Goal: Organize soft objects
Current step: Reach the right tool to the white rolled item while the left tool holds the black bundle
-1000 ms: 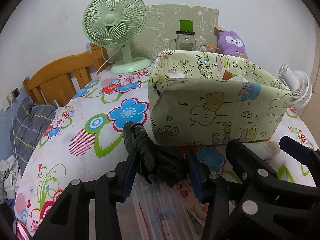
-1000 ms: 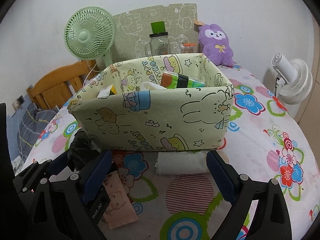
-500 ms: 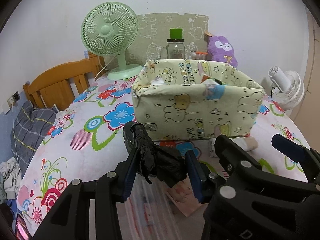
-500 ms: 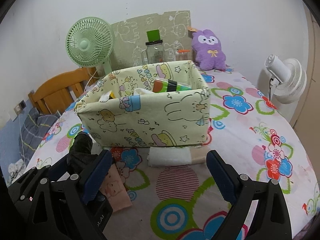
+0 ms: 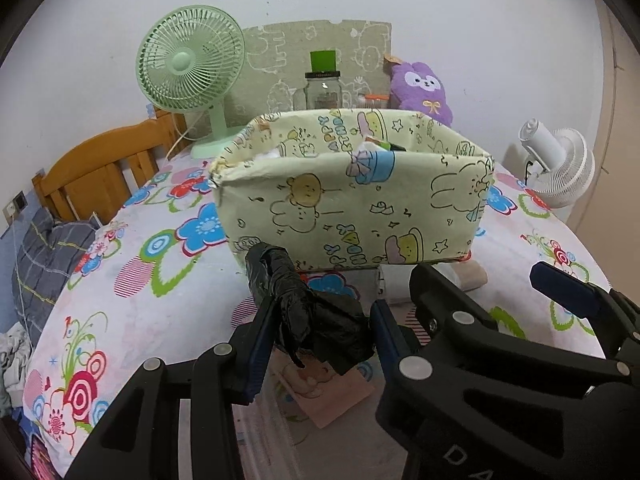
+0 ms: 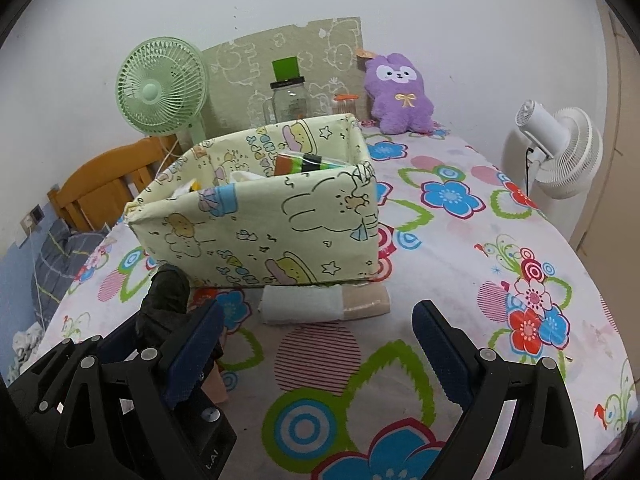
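Observation:
My left gripper [image 5: 325, 322] is shut on a crumpled black plastic bag [image 5: 308, 312], held above the flowered tablecloth [image 5: 168, 300] in front of the cartoon-print fabric box [image 5: 352, 200]. The bag [image 6: 164, 300] also shows at the lower left of the right wrist view. My right gripper [image 6: 320, 344] stands open beside it with nothing between its fingers. A rolled white towel [image 6: 300, 306] with a beige end lies against the box's [image 6: 260, 232] front wall. A pink bear-print cloth [image 5: 324, 390] lies flat under the left gripper. Several items sit inside the box.
A green fan [image 5: 190, 64], a glass jar [image 5: 322, 88] and a purple plush [image 5: 420, 88] stand at the back by the wall. A white fan [image 6: 560, 148] is at the right edge. A wooden chair [image 5: 100, 168] stands off the table's left side.
Both grippers have drawn back from the box, which now looks smaller and farther away. The left gripper still holds the black bag; the right stays open.

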A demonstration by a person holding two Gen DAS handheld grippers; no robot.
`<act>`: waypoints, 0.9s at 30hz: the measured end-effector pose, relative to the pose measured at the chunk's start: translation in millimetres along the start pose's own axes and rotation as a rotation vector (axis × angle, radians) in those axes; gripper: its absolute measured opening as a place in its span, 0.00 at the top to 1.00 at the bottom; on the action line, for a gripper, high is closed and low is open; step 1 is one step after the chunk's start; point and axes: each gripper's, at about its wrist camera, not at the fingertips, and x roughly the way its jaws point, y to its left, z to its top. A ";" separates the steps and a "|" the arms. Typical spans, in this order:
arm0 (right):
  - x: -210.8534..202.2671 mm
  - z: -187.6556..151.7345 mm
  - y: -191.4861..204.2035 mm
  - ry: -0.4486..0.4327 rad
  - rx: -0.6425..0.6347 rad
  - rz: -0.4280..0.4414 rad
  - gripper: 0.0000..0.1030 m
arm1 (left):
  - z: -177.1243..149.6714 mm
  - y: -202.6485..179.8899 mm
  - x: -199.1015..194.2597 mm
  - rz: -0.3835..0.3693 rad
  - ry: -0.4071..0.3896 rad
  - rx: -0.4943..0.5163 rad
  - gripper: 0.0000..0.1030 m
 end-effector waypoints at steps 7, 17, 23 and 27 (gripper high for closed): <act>16.4 2.9 -0.8 0.031 -0.004 0.001 0.09 | 1.7 -5.3 7.8 -0.004 0.012 0.028 0.53; 39.8 10.9 4.6 0.086 -0.032 0.048 0.15 | 7.5 -0.5 23.3 -0.007 0.064 0.027 0.53; 51.9 11.1 8.3 0.125 -0.052 0.046 0.18 | 7.4 2.1 32.9 -0.026 0.088 0.019 0.53; 58.2 10.9 7.4 0.151 -0.044 0.047 0.25 | 6.4 -0.8 36.6 -0.022 0.095 0.028 0.53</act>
